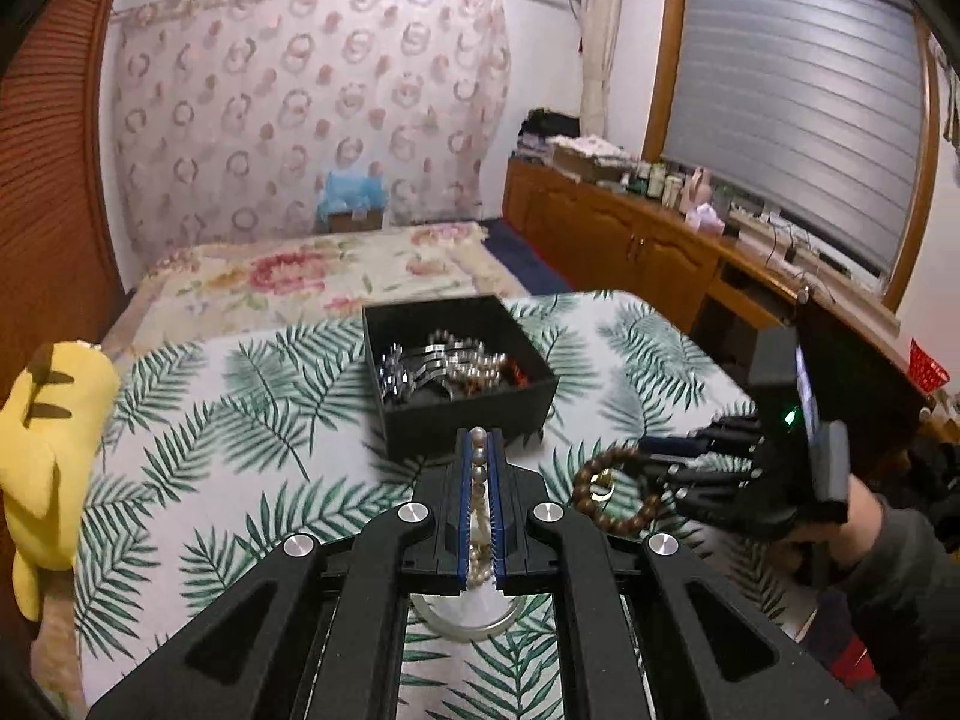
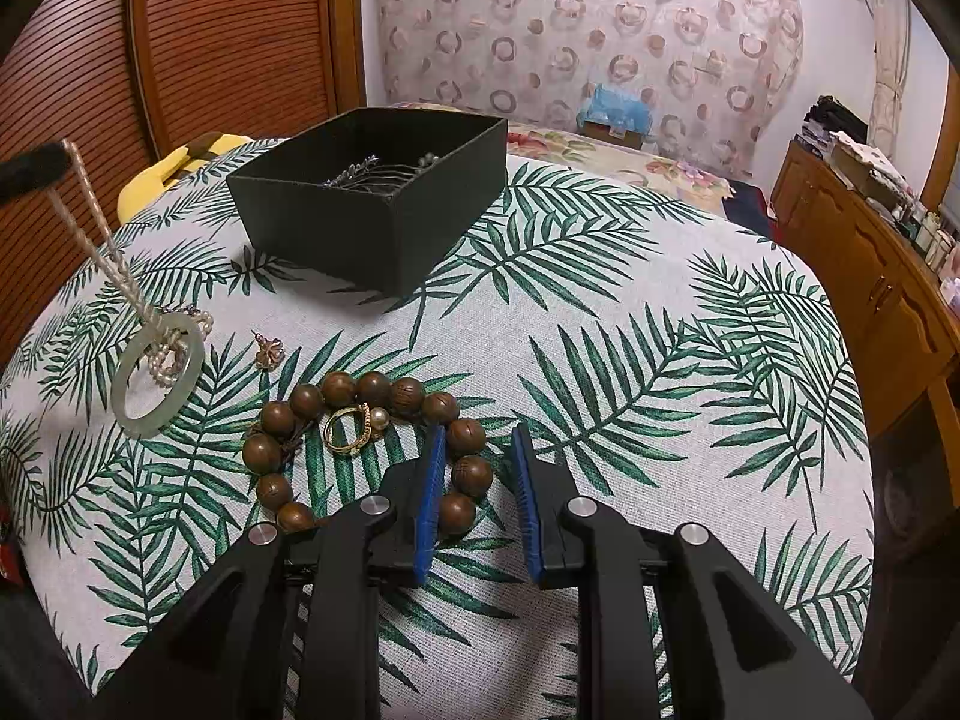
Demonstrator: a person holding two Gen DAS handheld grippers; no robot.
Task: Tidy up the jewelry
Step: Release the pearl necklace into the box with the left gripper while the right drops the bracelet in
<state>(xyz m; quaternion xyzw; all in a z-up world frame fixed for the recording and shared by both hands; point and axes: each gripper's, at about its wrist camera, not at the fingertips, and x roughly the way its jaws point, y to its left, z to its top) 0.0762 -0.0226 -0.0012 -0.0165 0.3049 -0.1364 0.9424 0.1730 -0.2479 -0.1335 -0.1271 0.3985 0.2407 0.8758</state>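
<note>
Clamped between the narrow blue pads of the left gripper point(image 1: 479, 456): a strand of small pearl beads point(image 1: 478, 468), strung down to a pale green stone ring point(image 2: 157, 373) whose lower edge seems barely clear of, or just touching, the palm-leaf printed tablecloth point(image 2: 600, 360). Just ahead, an open black rectangular box point(image 1: 462, 372) already holding silvery metal pieces and more beads. Hovering with jaws wide apart over the cloth, the right gripper point(image 2: 480, 456), one pad beside the brown wooden bead bracelet point(image 2: 360, 450) that encircles a gold ring with a pearl point(image 2: 351, 429); nearby, a small bronze-coloured earring point(image 2: 268, 354).

Likely trouble from here: the heavy ring swinging on its strand and striking the box wall, or the beads slipping through the pads if lifted too fast. Also possible: the dangling loop snagging the loose pearls beneath it, or the right pad dragging the gold ring along with the bracelet.

No legible writing, brand or label anywhere.
</note>
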